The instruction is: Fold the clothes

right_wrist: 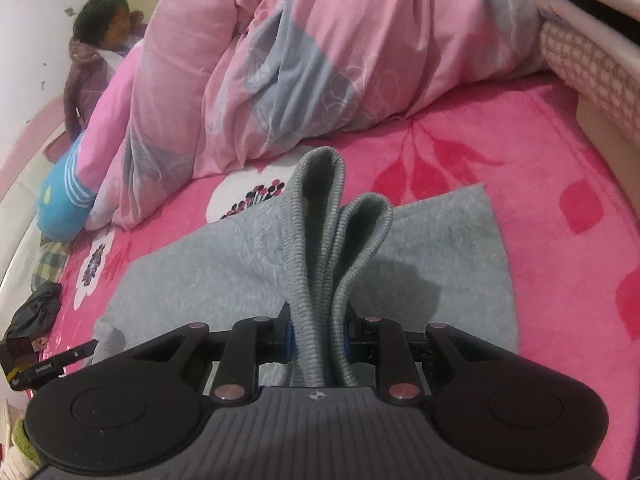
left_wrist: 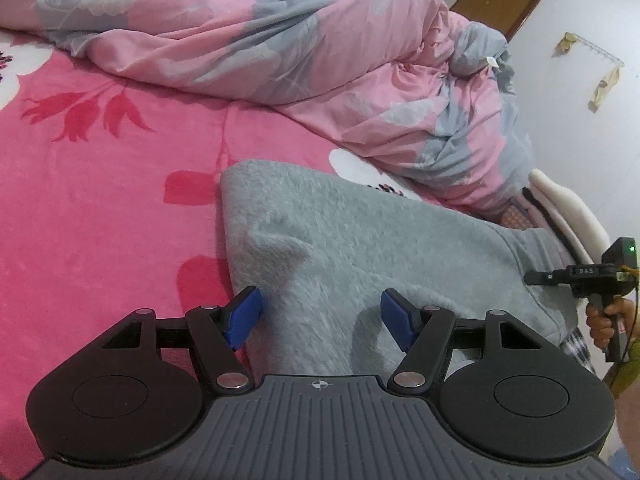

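One grey fleecy knitted garment [right_wrist: 248, 264] lies on the bright pink plush bed blanket with red leaf and white flower prints [left_wrist: 100, 200], near the bed's right-hand edge as the left wrist camera sees it. Most of it rests flat, with the fuzzy side up. A ribbed band of it [right_wrist: 320, 248] is gathered into two loops and lifted off the flat part, clamped between the jaws of the right gripper [right_wrist: 318, 346], which is closed tight on that ribbing. The left gripper [left_wrist: 320, 320] is spread wide with nothing between its blue pads [left_wrist: 244, 318]; it hovers low over the near part of the grey cloth, one pad by the garment's left edge.

As a judgement, the folding is partway: the flat part looks to lie more than one layer thick with a straight far edge, which suggests some folding is in place, while the raised ribbed end has yet to be laid down and smoothed. Which part of the garment the band is (hem, cuff or waistband) cannot be told, nor whether more folds would follow.

Counted: one grey garment in work; two grippers; one crumpled pink and grey floral quilt [left_wrist: 280, 52] heaped along the far side of the bed; one blue striped cushion-like thing [right_wrist: 64, 204] at the quilt's end; one small dark bundle of cloth [right_wrist: 38, 312] at the bed's edge. One seated person [right_wrist: 100, 52] shows beyond the quilt. A hand [left_wrist: 608, 320] holds the right gripper's handle.
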Tool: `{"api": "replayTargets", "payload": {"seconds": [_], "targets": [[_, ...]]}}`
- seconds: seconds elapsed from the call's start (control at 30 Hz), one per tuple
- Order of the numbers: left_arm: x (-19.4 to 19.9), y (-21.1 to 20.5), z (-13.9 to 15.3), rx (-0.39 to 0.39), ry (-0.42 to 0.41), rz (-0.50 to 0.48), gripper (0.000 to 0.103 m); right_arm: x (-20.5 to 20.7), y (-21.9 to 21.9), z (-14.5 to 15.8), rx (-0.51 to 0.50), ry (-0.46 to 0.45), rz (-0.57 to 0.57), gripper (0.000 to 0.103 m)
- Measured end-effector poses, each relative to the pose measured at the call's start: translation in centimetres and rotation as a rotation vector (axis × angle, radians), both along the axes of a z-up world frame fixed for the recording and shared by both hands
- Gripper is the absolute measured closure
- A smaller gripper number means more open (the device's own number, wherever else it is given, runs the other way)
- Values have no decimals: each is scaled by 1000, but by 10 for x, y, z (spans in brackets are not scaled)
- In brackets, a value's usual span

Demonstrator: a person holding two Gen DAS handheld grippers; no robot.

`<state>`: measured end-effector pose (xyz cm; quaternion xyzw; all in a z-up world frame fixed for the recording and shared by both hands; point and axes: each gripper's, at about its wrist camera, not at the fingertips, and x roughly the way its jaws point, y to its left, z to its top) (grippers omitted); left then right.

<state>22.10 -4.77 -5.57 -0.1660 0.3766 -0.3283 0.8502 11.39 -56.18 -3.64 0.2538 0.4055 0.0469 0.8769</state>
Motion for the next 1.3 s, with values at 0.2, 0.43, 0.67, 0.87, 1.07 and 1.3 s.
{"api": "replayTargets", "payload": {"seconds": [0.2, 0.43, 0.67, 0.87, 1.07, 1.3], "targets": [[-2, -8, 5, 16, 2, -31, 37, -7, -18, -5, 30, 3, -1, 81], [-1, -13, 5, 11, 11, -48, 37, -14, -34, -14, 42, -22, -2, 81], [-1, -10, 1, -9, 26, -32, 37, -19, -49, -38, 65, -31, -31, 76], [-8, 13, 9, -84, 47, -5, 37, -42, -50, -32, -35, -42, -130, 49], [-15, 41, 8, -168, 110, 44, 37, -91, -19, 10, -240, -140, -245, 42], [-20, 59, 7, -246, 151, 82, 37, -106, 146, 44, -379, -342, 145, 33]]}}
